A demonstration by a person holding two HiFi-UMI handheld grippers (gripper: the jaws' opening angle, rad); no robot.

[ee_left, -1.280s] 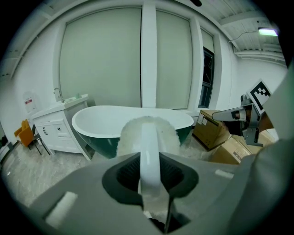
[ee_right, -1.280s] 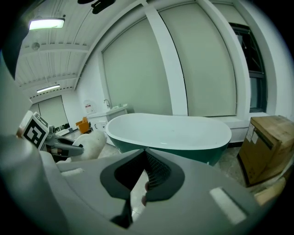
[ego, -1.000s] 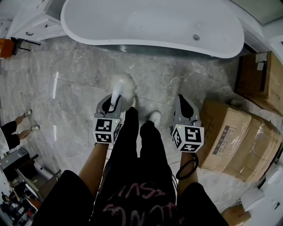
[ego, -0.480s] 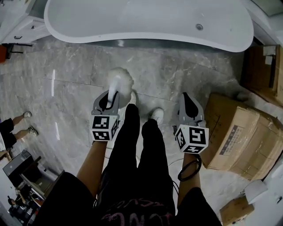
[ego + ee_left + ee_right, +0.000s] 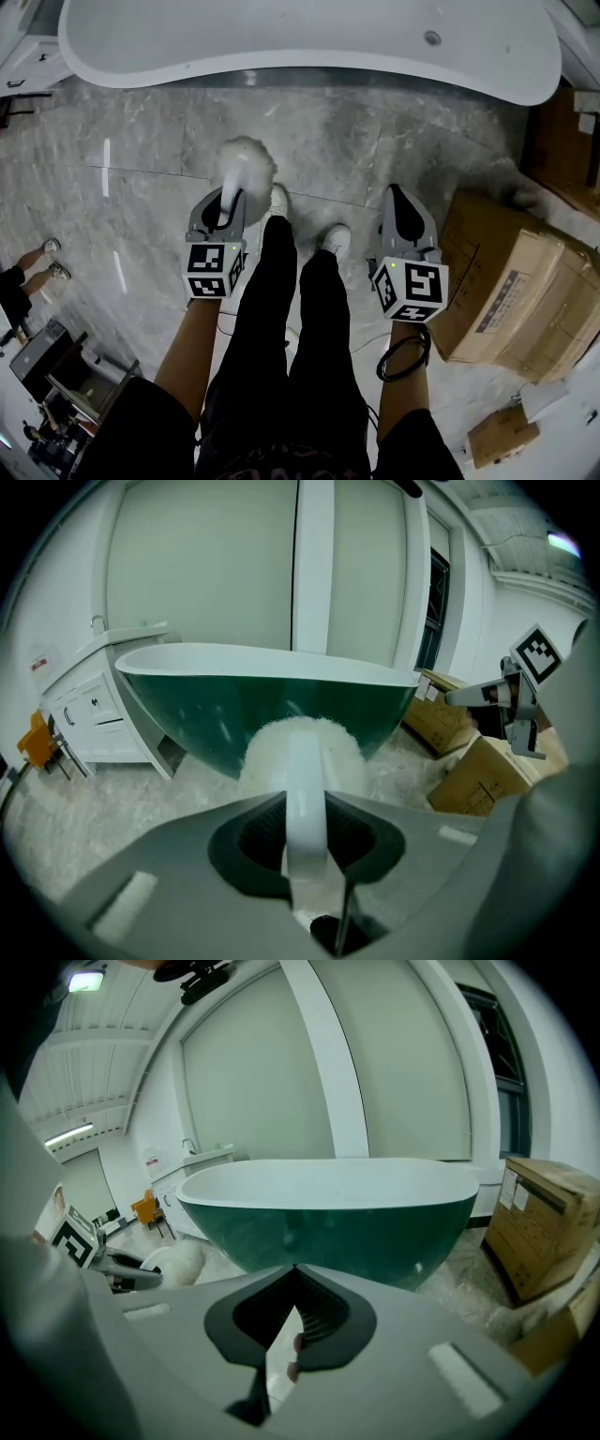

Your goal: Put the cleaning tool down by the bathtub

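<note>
So the cleaning tool [image 5: 247, 165] hasn't been put down yet. It's a fluffy white puff on a white handle, and the left gripper [image 5: 228, 204] has it. In the left gripper view the jaws are clamped right on the handle, with the fluffy head poking out front toward the bathtub [image 5: 272, 700]. From the head view it hangs up in the air over the marble floor [image 5: 159, 150], just ahead of the person's shoes, and there's a strip of bare floor between it and the tub's rim [image 5: 309, 56].

The right gripper [image 5: 397, 208] isn't doing anything. Its jaws are pressed together with nothing in them, and it's just held out on the other side near the cardboard boxes [image 5: 506, 281].

Progress-wise, the carrying part looks pretty much done, since the person stands facing the tub and fairly close to it. Lowering the tool to the floor next to the tub and letting go is what's left. Soft head, light thing, so it shouldn't be fussy to set down.
</note>
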